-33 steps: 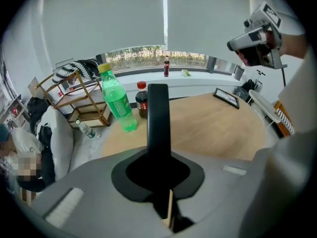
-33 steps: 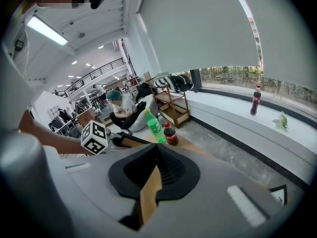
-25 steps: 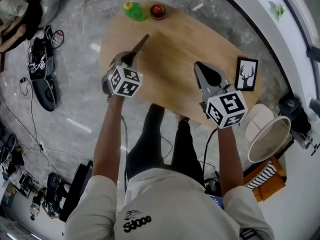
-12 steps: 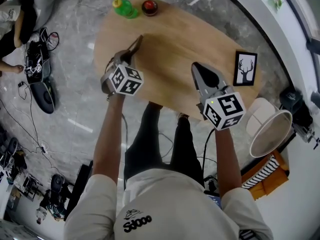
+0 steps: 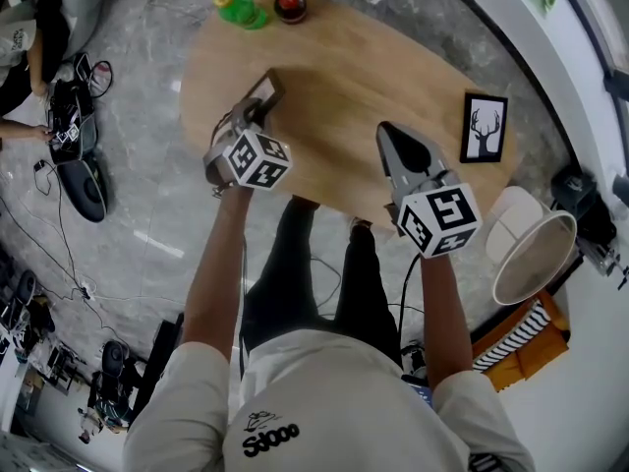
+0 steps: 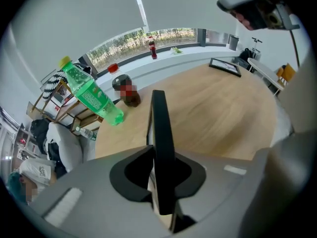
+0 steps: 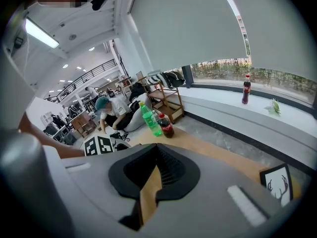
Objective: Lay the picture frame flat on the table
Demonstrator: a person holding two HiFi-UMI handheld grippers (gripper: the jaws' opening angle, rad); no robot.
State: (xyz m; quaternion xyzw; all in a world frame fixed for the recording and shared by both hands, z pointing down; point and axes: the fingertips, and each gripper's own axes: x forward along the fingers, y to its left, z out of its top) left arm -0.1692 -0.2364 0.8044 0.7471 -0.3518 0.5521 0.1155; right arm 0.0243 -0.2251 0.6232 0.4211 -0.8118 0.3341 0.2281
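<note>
A black-rimmed picture frame leans low over the left part of the oval wooden table, its face partly showing. My left gripper is shut on its near edge. In the left gripper view the frame's rim runs straight between the jaws, which have just been opening slightly with the frame still between them. My right gripper hovers over the table's near right side, shut, with nothing in it; only table shows past its tips.
A second frame with a deer print lies flat at the table's right end. A green bottle and a red-capped cola bottle lie at the far end. A white lampshade stands beyond the right edge.
The held frame has tipped from standing on edge to leaning over with its face showing. The left gripper has sunk a little toward the table. The right gripper has barely shifted.
</note>
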